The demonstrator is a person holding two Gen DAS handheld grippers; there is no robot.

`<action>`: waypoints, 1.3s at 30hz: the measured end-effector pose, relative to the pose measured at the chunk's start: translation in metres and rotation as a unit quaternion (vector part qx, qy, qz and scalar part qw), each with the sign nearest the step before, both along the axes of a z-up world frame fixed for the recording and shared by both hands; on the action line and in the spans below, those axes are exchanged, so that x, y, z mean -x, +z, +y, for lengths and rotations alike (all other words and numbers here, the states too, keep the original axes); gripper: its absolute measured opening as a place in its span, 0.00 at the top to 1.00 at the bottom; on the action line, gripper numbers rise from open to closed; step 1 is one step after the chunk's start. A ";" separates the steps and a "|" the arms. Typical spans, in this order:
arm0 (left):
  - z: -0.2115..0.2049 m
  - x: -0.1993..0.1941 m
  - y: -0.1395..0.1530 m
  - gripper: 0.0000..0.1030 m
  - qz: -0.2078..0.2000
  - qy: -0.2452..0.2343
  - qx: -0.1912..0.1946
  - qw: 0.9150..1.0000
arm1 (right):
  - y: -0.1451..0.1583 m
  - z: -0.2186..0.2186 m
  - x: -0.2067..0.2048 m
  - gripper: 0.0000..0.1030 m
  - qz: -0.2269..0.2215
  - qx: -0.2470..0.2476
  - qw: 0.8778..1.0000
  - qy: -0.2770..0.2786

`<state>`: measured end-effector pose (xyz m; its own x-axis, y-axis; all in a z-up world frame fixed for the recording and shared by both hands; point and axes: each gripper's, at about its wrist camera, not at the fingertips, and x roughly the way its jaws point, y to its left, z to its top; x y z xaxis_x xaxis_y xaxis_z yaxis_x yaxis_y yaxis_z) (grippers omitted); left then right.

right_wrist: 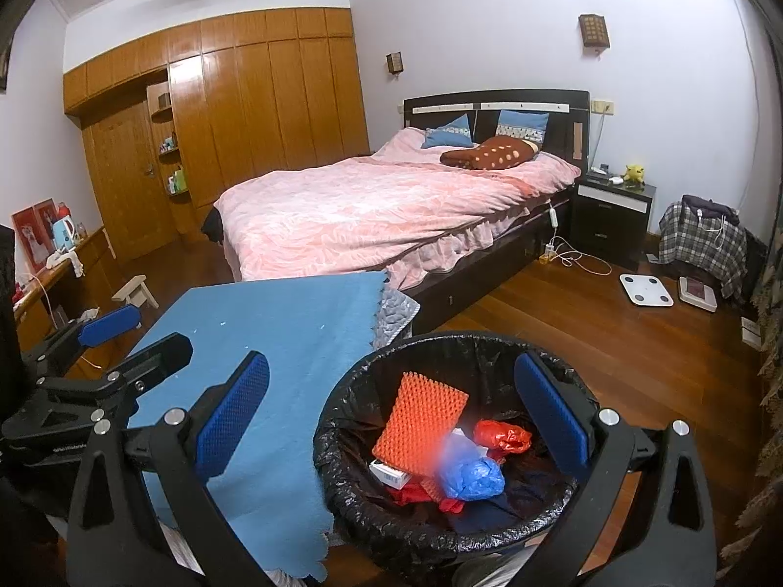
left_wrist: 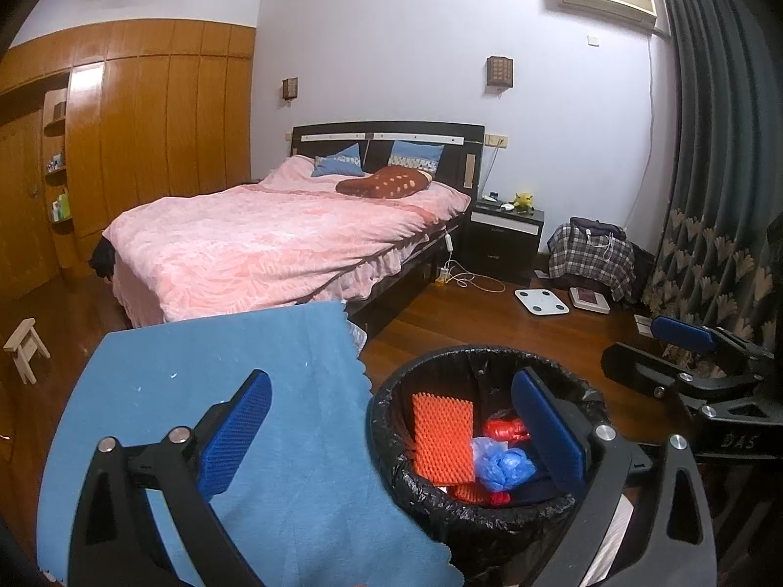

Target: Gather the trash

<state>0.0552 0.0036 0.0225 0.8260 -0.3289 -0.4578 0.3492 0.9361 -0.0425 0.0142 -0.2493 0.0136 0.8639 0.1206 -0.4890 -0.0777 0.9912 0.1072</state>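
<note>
The trash bin [right_wrist: 455,440] is round, lined with a shiny black bag, and stands on the wooden floor [right_wrist: 611,342] just right of a table covered by a blue cloth [right_wrist: 274,342]. Inside lie an orange ribbed foam sheet [right_wrist: 416,420], a crumpled blue plastic bag [right_wrist: 472,474], a red plastic bag [right_wrist: 504,435] and a small white box [right_wrist: 389,474]. The right gripper [right_wrist: 391,416] hangs above the bin's left rim, jaws spread wide and holding nothing. The left gripper [left_wrist: 391,425] is also released and empty, one finger over the cloth, the other over the bin. The blue bag looks blurred in the right wrist view. The bin's near rim is cut off by the gripper frames.
</note>
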 end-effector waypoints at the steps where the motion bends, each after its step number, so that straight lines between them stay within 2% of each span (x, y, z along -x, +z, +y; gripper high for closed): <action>1: 0.000 0.000 0.002 0.06 0.000 0.000 0.000 1.000 | 0.000 0.000 0.000 0.05 0.000 0.000 1.000 0.000; 39: 0.005 0.000 0.005 0.06 0.000 0.001 0.001 1.000 | -0.001 0.001 0.001 0.05 0.000 0.000 1.000 0.000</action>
